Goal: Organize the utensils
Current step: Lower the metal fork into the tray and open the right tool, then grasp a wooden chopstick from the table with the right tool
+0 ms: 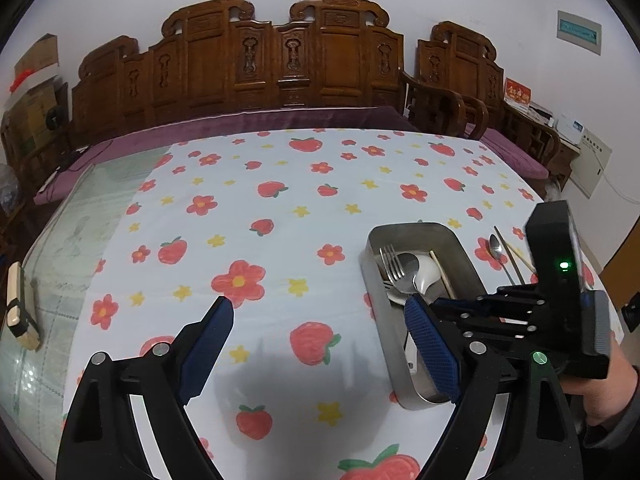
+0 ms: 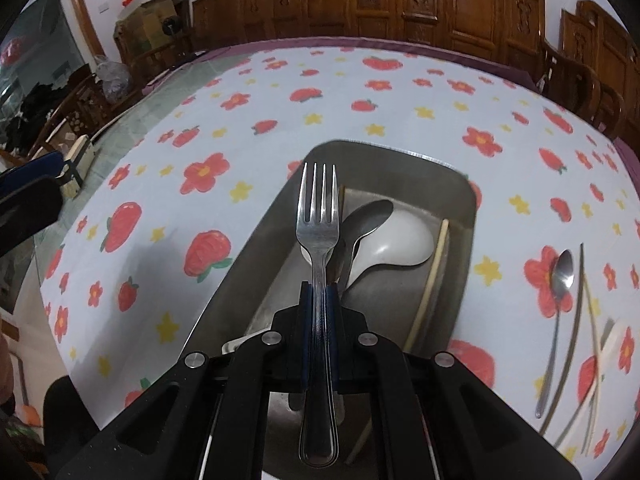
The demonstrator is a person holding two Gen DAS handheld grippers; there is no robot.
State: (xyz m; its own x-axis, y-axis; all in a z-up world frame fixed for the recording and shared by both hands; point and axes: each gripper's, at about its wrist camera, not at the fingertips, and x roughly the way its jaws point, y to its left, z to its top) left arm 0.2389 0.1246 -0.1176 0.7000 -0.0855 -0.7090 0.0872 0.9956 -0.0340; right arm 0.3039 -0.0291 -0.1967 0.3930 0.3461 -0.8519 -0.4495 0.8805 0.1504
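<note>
My right gripper (image 2: 319, 292) is shut on a steel fork (image 2: 318, 216), holding it by the handle above the steel tray (image 2: 460, 184), tines pointing away. In the tray lie a metal spoon (image 2: 366, 216), a white ladle-like spoon (image 2: 404, 240) and a chopstick (image 2: 434, 276). A small metal spoon (image 2: 562, 276) and chopsticks (image 2: 576, 320) lie on the cloth right of the tray. My left gripper (image 1: 320, 320) is open and empty over the cloth, left of the tray (image 1: 378, 320); the fork (image 1: 390, 266) and the right gripper body (image 1: 560, 280) show there.
The table has a white cloth with strawberries and flowers (image 1: 280, 208). A brush-like block (image 1: 18, 304) lies at the left on bare glass. Carved wooden chairs (image 1: 280, 60) line the far edge.
</note>
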